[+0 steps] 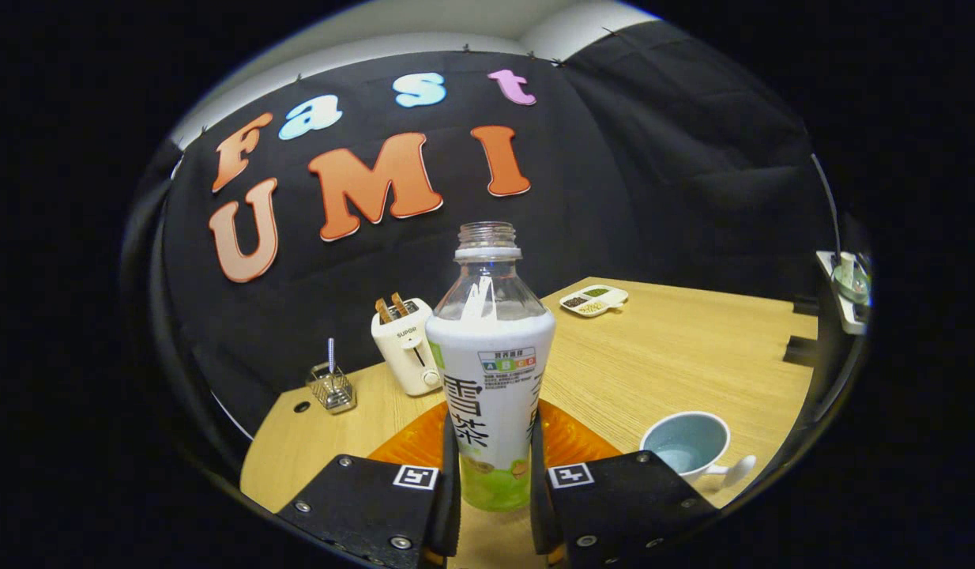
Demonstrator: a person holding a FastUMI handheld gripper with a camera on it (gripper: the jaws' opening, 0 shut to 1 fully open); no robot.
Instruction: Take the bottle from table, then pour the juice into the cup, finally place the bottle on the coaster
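- Bottle [490, 371] stands between the two fingers of the gripper [494, 498], its lower body flanked closely on both sides; the fingers look closed against it, so I judge it held, though the contact itself is hard to see.
- Its long axis runs straight up from the fingers, upright with no visible tilt, and the uncapped neck points up and away from the gripper. The upper part looks clear, so how much juice it holds I cannot tell.
- Just under and behind the bottle lies an orange coaster [570, 442], spreading out to both sides of the fingers on the counter [693, 356].
- Ahead and to the right of the right finger sits the cup [687, 444], mouth up, handle turned away to the right, close to the coaster but apart from it.
- The pour, as I judge it, calls for carrying the bottle rightward and tipping its neck toward that cup.
- Farther out, beyond the left finger, are a toaster [404, 348] and a small wire holder [331, 387]; beyond the bottle to the right, a divided dish [592, 299].
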